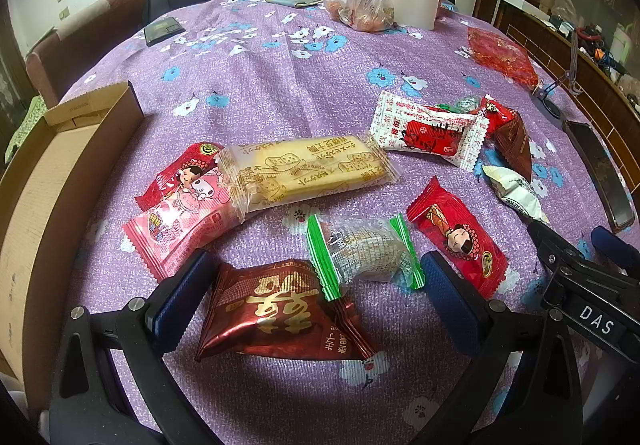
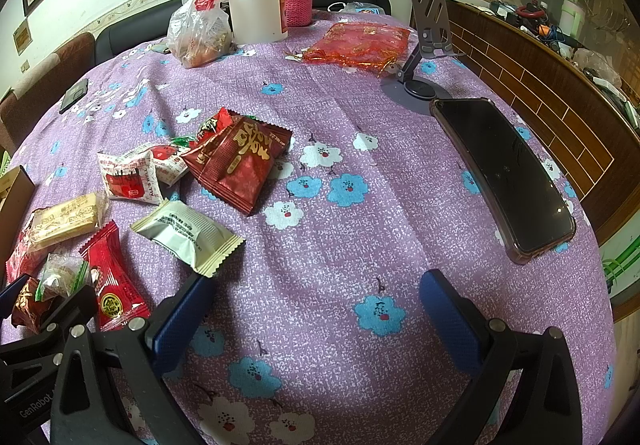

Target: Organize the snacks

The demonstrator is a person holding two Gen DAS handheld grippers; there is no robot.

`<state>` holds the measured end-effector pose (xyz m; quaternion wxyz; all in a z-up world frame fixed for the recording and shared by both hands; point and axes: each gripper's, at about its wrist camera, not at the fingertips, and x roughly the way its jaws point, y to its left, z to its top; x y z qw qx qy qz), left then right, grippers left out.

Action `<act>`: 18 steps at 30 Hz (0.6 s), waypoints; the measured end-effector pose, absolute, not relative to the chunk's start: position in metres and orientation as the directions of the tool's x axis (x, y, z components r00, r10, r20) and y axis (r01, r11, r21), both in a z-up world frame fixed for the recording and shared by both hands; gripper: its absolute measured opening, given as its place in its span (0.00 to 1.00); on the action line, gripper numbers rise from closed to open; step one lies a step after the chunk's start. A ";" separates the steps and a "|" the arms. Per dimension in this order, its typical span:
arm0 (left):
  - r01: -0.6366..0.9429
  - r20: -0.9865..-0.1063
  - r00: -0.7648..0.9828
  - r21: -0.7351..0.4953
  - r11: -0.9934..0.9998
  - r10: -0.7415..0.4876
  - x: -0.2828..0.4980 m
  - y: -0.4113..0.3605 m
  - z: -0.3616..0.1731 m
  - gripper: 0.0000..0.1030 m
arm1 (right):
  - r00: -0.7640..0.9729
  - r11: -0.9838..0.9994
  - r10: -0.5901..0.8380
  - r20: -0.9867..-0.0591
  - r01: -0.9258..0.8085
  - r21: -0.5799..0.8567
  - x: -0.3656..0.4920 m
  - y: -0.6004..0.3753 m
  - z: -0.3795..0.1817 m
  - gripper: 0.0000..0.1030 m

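My left gripper (image 1: 312, 285), jaws spread wide, straddles the dark red foil packet (image 1: 280, 313) lying crosswise between them, while my right gripper (image 2: 316, 309) gapes over bare cloth, farther off

Both views bright, even indoor light, prob from overhead. Soft shadows fall on the tablecloth (image 2: 360, 205) under the fingers. Glare on the dark red foil packet (image 1: 280, 309) and the phone (image 2: 504, 173) screen. Strong fisheye bend at edges; corners black. Focus sharp.
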<state>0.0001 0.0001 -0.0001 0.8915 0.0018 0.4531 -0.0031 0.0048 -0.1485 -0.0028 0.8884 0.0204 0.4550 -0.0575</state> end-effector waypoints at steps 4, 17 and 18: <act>0.007 -0.808 0.589 0.000 1.000 -0.004 0.000 0.000 0.000 1.00 | 0.579 0.993 -0.084 -0.811 0.121 -0.016 0.005 -0.148 -0.003 1.00; -0.038 -0.807 0.590 -0.001 0.999 0.021 0.001 0.000 0.000 1.00 | 0.579 0.993 -0.083 -0.811 0.120 -0.016 0.003 -0.148 -0.003 1.00; -0.057 -0.807 0.589 -0.003 0.998 0.031 0.001 0.001 -0.001 1.00 | 0.579 0.993 -0.080 -0.811 0.118 -0.014 0.003 -0.148 -0.003 1.00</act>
